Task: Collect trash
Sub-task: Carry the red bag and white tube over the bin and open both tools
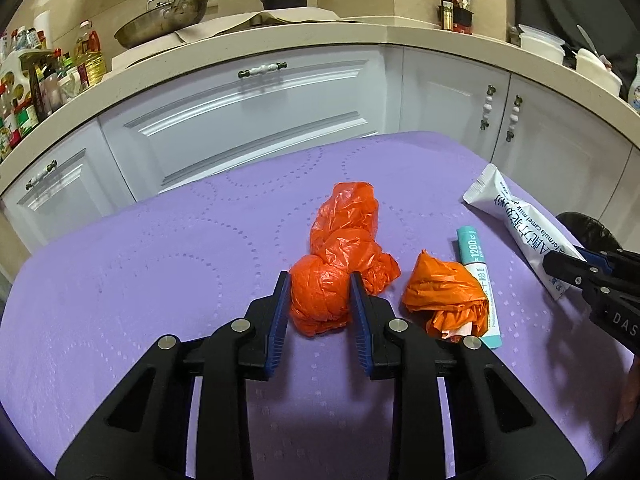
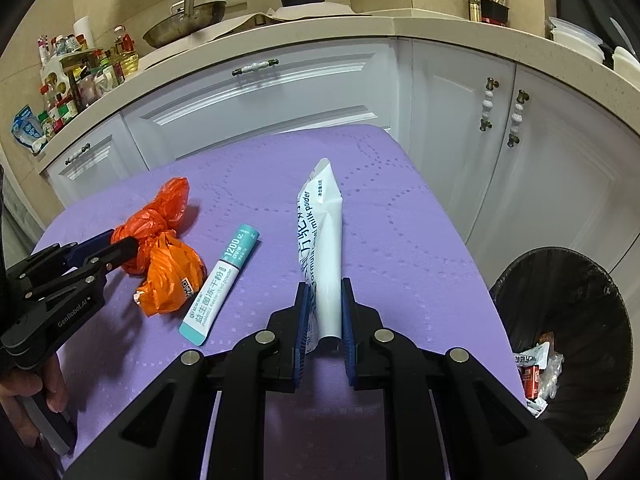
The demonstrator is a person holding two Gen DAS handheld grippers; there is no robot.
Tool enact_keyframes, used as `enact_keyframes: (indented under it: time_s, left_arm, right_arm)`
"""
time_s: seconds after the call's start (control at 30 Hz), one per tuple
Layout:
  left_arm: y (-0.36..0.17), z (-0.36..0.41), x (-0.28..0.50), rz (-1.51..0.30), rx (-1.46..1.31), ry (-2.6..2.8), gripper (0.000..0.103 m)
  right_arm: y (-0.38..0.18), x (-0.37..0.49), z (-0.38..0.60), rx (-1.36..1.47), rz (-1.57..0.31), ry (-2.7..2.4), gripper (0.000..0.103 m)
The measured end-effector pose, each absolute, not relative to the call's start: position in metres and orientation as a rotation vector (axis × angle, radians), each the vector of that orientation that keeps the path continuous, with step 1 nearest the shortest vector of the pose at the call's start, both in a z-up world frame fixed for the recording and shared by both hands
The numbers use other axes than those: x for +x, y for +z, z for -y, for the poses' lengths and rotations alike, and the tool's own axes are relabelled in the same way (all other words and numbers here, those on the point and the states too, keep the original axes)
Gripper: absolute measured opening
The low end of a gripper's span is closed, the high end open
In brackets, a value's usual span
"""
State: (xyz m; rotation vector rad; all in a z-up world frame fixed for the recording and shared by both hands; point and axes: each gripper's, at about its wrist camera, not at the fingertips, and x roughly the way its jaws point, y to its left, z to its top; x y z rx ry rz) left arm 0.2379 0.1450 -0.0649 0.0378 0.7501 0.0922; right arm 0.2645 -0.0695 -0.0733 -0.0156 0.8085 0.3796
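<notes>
A knotted orange plastic bag lies on the purple table. My left gripper has its blue pads on both sides of the bag's round end, touching it. A second orange bag wad lies to its right, beside a teal-and-white stick packet. My right gripper is shut on the near end of a white milk-powder sachet, which lies on the table pointing away. The orange bags and the left gripper show at the left of the right wrist view.
A black-lined trash bin with wrappers inside stands on the floor off the table's right edge. White kitchen cabinets and a counter with a pan, a pot and bottles are behind the table.
</notes>
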Motion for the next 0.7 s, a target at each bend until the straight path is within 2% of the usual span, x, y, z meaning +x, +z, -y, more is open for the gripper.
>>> enact_keyframes:
  time_s: [0.7]
  left_arm:
    - [-0.029, -0.151, 0.176, -0.667, -0.039, 0.146, 0.027]
  right_arm:
    - [-0.042, 0.227, 0.093, -0.007, -0.723, 0.373, 0.014]
